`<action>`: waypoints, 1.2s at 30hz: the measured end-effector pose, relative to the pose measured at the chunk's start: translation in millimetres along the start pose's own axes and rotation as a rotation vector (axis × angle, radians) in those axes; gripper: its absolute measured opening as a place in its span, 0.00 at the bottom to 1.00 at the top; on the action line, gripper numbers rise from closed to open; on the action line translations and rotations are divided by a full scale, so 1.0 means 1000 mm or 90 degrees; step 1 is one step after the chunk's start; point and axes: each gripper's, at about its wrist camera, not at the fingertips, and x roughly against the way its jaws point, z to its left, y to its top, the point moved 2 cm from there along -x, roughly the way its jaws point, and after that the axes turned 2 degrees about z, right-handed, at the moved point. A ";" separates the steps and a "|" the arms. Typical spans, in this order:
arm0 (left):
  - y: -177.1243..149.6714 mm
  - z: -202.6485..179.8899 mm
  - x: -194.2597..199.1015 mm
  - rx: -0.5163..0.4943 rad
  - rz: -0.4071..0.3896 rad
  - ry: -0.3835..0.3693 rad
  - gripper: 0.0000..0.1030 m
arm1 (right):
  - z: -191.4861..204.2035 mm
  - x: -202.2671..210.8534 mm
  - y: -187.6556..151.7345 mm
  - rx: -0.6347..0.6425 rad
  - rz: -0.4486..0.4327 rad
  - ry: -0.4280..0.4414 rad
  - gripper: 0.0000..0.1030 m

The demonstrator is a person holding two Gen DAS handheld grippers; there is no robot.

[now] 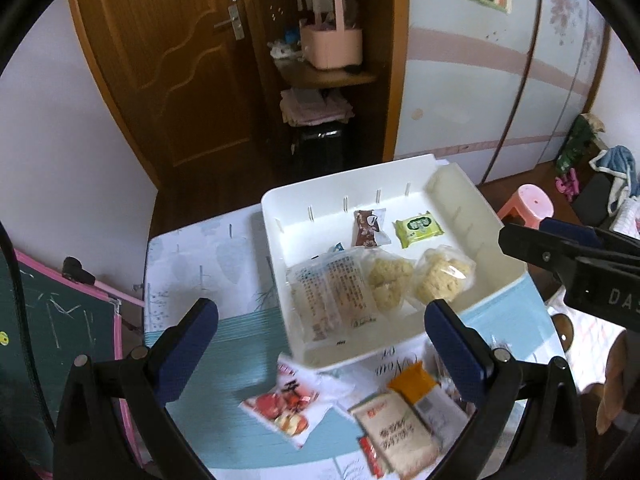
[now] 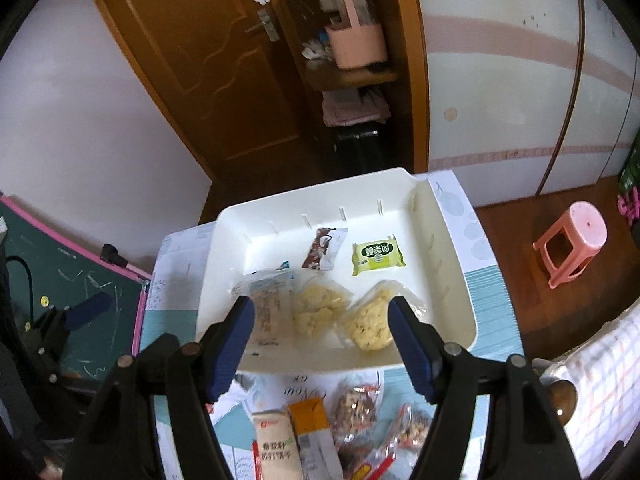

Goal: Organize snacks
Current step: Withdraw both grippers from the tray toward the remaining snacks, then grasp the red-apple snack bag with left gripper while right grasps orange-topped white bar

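Observation:
A white tray (image 1: pixel 472 208) (image 2: pixel 452 276) on the table holds a long clear cracker pack (image 1: pixel 332 296) (image 2: pixel 270 304), two clear bags of yellow puffed snack (image 1: pixel 388 280) (image 1: pixel 440 276) (image 2: pixel 316 308) (image 2: pixel 372 322), a brown wrapper (image 1: pixel 368 228) (image 2: pixel 324 248) and a green packet (image 1: pixel 418 229) (image 2: pixel 376 256). In front of the tray lie a red-and-white fruit packet (image 1: pixel 286 404), a beige biscuit pack (image 1: pixel 396 432) (image 2: pixel 276 446), an orange packet (image 1: pixel 416 384) (image 2: pixel 310 416) and clear nut bags (image 2: pixel 356 404). My left gripper (image 1: pixel 320 360) is open and empty above the fruit packet. My right gripper (image 2: pixel 322 352) is open and empty over the tray's near rim.
A green chalkboard with pink frame (image 1: pixel 60 320) (image 2: pixel 80 264) stands left of the table. A pink stool (image 2: pixel 572 244) (image 1: pixel 528 204) is on the floor at the right. A brown door (image 1: pixel 160 60) and a shelf with a pink basket (image 1: pixel 332 40) are behind.

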 end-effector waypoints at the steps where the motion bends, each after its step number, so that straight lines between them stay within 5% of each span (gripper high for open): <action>1: -0.003 0.002 0.007 -0.004 -0.005 -0.001 1.00 | 0.006 0.008 -0.004 0.014 -0.007 0.000 0.68; 13: -0.082 0.017 0.046 -0.125 -0.051 0.029 1.00 | 0.060 0.030 -0.085 0.124 0.003 0.021 0.68; 26: -0.151 0.030 -0.043 -0.157 0.058 0.038 1.00 | 0.046 -0.050 -0.169 0.197 0.083 -0.043 0.67; 33: -0.150 0.049 -0.092 -0.120 0.116 0.032 1.00 | 0.033 -0.084 -0.185 0.208 0.130 -0.050 0.45; 36: -0.151 0.052 -0.110 -0.114 0.137 0.028 1.00 | 0.029 -0.097 -0.192 0.210 0.152 -0.053 0.44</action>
